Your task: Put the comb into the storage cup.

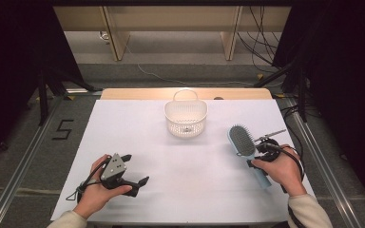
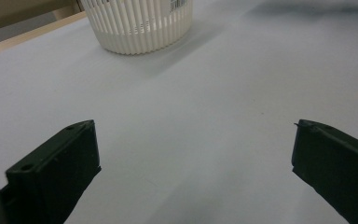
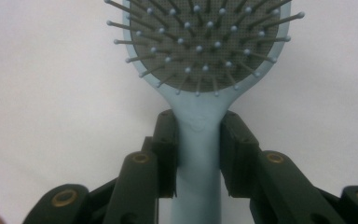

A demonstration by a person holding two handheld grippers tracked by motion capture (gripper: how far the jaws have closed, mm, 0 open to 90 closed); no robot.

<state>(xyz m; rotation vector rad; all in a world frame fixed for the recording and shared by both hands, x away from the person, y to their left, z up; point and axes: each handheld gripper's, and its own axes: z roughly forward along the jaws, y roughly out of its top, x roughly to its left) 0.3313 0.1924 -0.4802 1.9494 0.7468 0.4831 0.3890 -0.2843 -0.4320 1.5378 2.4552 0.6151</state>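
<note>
White table, hairbrush lengthwise, head away.

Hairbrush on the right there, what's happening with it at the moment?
The right gripper is shut on the neck of the light blue hairbrush, bristles up, at the right side of the white table. The left gripper rests open on the near left with nothing between its jaws. The white slatted basket stands at the far middle, and the hairbrush is not in it.
</note>
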